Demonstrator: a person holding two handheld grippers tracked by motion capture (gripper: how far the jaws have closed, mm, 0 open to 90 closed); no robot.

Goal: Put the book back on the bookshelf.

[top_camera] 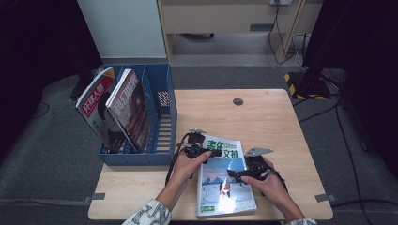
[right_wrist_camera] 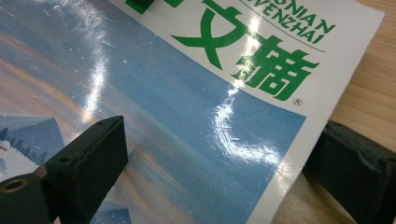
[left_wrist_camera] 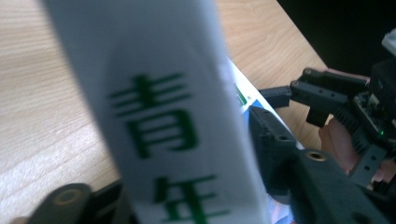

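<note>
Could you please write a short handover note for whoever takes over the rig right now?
Left tool: shut on the top-left corner of the glossy blue-and-white magazine with green characters, lifting that corner.
Right tool: open, jaws straddling the magazine's right edge, one over the cover, one on the wooden table.
The blue plastic file rack at the table's left holds two upright magazines; its right slot looks free.
Done: corner gripped.
Left: probably lift the magazine and stand it in the rack.

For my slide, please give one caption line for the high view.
Two hand-held tools, left tool and right tool, grip a magazine lying on the wooden table beside a blue file rack.
</note>
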